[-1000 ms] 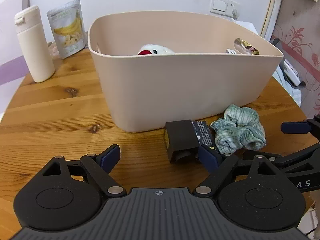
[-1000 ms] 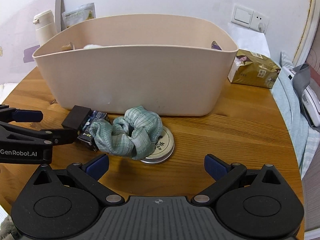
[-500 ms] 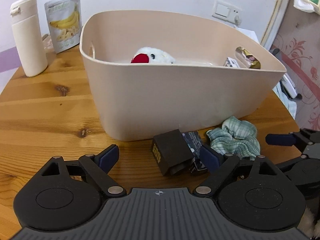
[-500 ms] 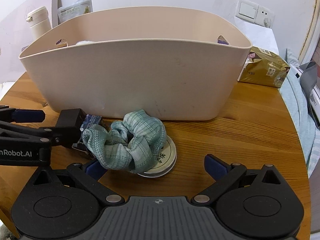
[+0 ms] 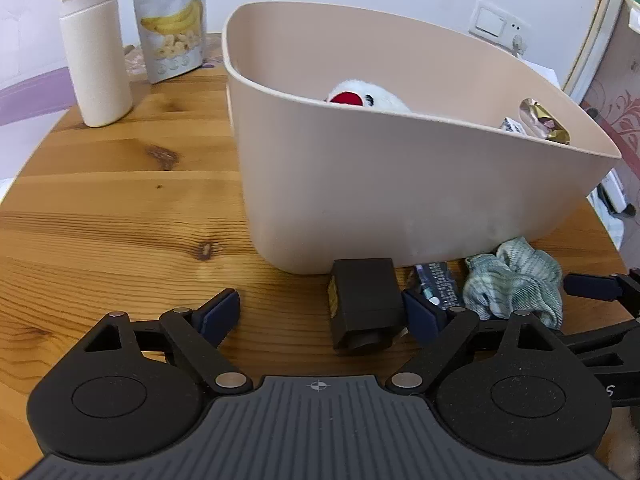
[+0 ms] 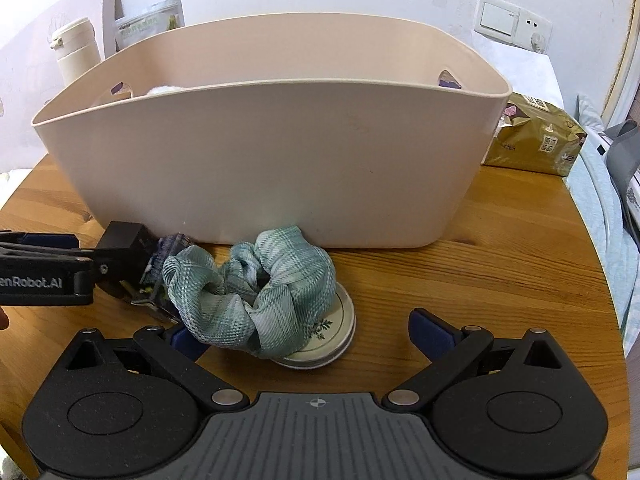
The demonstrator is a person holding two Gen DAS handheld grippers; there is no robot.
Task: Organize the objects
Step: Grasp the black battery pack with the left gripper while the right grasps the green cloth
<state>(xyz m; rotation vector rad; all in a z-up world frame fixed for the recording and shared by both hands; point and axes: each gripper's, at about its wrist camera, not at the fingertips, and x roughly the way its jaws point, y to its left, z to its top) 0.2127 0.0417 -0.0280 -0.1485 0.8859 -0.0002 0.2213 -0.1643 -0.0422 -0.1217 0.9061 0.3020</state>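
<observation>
A round wooden tabletop (image 5: 120,208) carries a large beige plastic bin (image 5: 400,184) near its middle, with a white and red plush toy (image 5: 360,98) already lying inside. Along the bin's near wall, toward the tabletop's front edge, three loose things wait: a black box (image 5: 362,300), a small dark printed packet (image 5: 438,286) just beside it, and a green checked scrunchie (image 6: 256,284) that lies partly over a round tin lid (image 6: 328,332). Compared with a second ago, both hand-held grippers now sit closer to these items. The left gripper (image 5: 320,312) is wide open, its right finger touching or nearly touching the black box, which stands between the jaws but is not clamped. The right gripper (image 6: 304,328) is also wide open, its fingers either side of the scrunchie and lid, with its left fingertip tucked behind the fabric. Nothing has been lifted yet. This looks like the final approach before each gripper closes on its item and carries it into the bin.
</observation>
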